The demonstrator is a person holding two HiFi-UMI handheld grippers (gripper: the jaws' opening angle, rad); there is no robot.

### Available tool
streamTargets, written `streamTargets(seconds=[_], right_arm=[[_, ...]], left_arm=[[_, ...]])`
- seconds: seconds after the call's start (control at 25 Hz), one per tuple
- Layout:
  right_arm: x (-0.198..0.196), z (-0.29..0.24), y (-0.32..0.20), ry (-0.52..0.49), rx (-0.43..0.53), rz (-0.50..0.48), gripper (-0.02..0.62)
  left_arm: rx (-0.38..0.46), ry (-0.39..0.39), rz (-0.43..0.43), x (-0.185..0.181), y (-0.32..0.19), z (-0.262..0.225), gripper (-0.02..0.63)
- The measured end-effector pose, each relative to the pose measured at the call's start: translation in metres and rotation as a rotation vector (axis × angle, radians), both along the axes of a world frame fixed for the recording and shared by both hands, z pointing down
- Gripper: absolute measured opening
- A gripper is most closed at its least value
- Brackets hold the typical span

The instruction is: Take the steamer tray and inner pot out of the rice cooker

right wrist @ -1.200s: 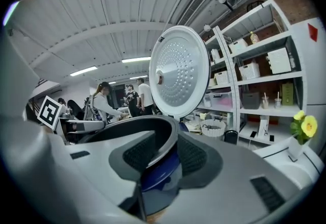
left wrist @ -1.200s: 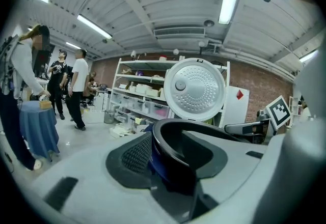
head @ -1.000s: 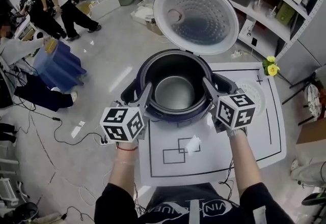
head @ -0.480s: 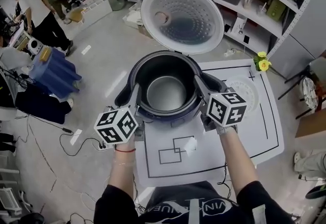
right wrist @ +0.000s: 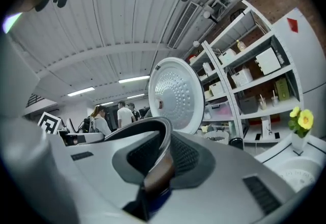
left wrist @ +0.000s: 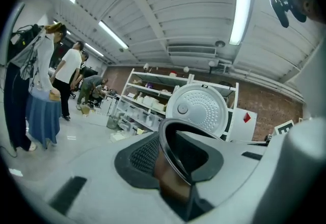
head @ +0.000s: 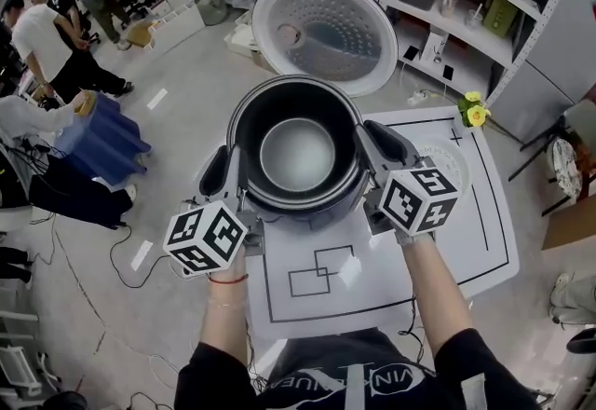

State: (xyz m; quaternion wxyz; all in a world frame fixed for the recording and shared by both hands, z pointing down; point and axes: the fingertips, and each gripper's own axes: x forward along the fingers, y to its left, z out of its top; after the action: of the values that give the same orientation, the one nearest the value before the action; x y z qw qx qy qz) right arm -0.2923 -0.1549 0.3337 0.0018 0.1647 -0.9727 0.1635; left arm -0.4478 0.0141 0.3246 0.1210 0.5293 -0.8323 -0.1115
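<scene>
At the far edge of the white desk [head: 447, 250], the inner pot [head: 296, 152] stands upright with its mouth facing straight up and its axis vertical, directly over the dark rice cooker body [head: 307, 212]. The cooker lid [head: 321, 31] stands open behind the pot. The left gripper [head: 228, 170] takes the left side of the pot rim and the right gripper [head: 372, 149] takes the opposite side. Both point level towards the pot. In the left gripper view, the jaws are closing with the dark rim [left wrist: 170, 131] clamped between the pads. In the right gripper view, the jaws are also closing on the rim [right wrist: 163, 134], one pad inside the wall and one outside. The white round steamer tray [head: 459, 166] lies flat on the desk, just right of the right gripper.
</scene>
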Motion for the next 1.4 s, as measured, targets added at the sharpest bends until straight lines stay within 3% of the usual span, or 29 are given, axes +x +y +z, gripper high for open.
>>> streamTargets(seconds=[0.36,0.72,1.08,1.4], right_arm=[[0.019,-0.055,0.007,-0.121,0.052,-0.014,0.064],[0.065,-0.079,0.002,-0.170,0.081,0.035,0.064],[0.135,-0.091,-0.018,-0.201,0.081,0.135,0.064],[0.228,-0.077,-0.049,-0.167,0.086,0.304,0.064]], left_arm=[[0.124,-0.079,-0.028,0.019,0.009,-0.062,0.097],[0.213,-0.129,0.015,0.060,-0.002,-0.102,0.095],[0.263,-0.125,0.123,0.118,-0.036,-0.119,0.095],[0.246,-0.068,0.299,0.189,-0.096,-0.099,0.095]])
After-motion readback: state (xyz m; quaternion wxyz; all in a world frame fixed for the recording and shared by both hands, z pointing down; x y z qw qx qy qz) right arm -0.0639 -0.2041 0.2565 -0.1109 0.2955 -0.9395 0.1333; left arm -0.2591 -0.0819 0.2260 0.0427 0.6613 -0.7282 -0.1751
